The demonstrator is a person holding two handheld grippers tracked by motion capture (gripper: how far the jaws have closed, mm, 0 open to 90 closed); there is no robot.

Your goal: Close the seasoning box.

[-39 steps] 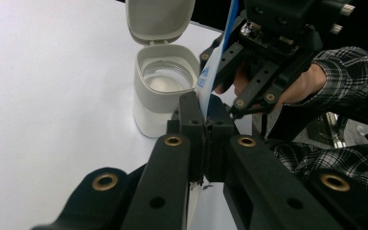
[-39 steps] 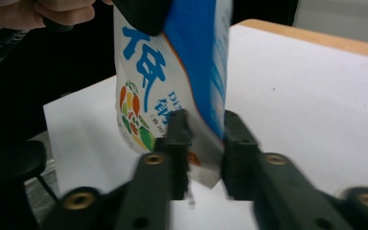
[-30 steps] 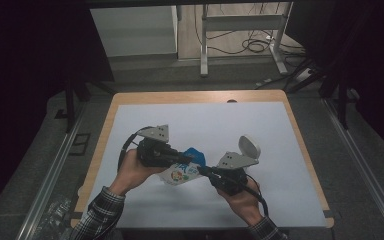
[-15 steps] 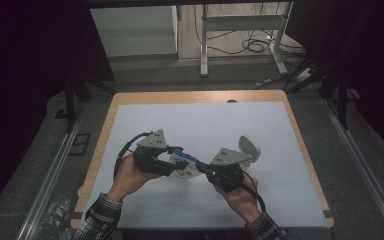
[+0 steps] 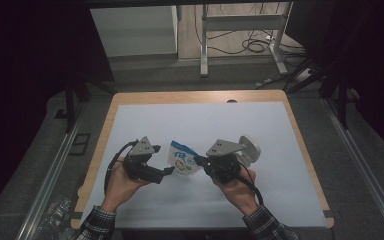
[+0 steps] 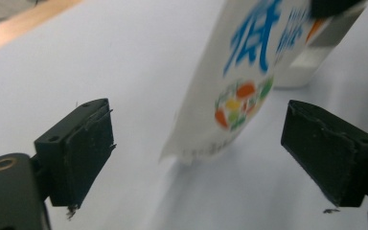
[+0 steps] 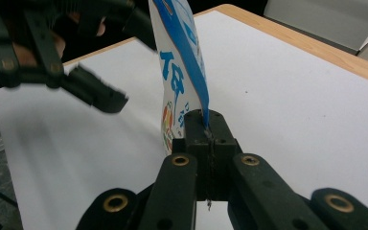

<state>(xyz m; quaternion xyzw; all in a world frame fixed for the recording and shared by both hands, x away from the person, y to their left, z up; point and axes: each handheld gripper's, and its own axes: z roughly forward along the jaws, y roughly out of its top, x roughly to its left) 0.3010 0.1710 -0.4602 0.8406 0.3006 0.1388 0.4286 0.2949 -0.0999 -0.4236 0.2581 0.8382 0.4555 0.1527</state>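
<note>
2 grippers, right gripper (image 7: 206,125) jaws clamped on pouch (image 5: 182,161), left gripper (image 6: 199,151) jaws just opened, white holder (image 5: 248,148) behind

The room is dim and nearly black at the sides, with soft light from above falling evenly on the white bench (image 5: 280,150), so shadows under the hands are faint. Up close, the pouch (image 6: 239,72) and the far left claw (image 7: 120,62) are smeared with blur.
</note>
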